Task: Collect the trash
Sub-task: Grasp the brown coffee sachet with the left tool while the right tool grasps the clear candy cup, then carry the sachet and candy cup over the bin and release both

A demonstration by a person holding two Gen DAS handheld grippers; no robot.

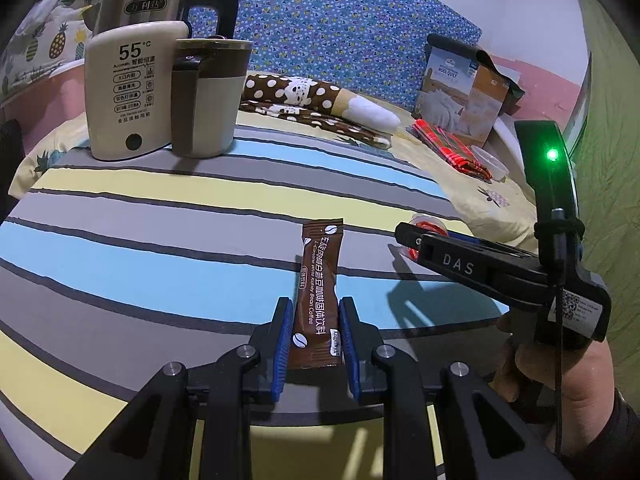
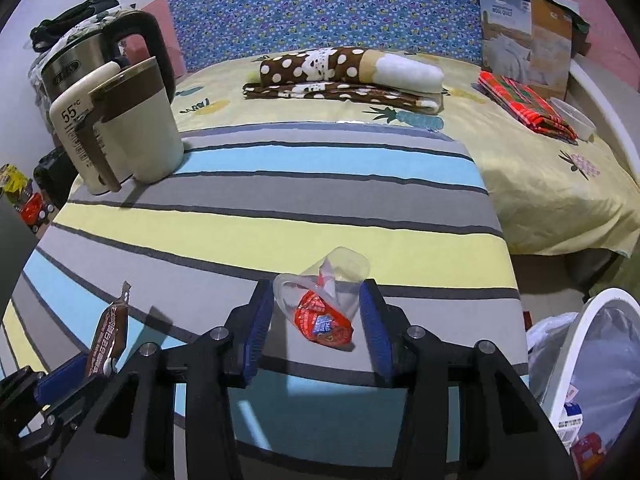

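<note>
On striped table, near its front edge: my left claw pressed onto brown coffee sachet, pads pinching its lower end, sachet's far end standing up off cloth. My right claw part spread around clear plastic cup with red wrapper inside; pads close beside cup walls, contact unclear, no firm pinch yet. White bin beyond table's right edge, already lined and holding rubbish. Judgement: sachet secured, cup grab half done, both still to carry and drop. Kettle and mug at far left corner stay.
</note>
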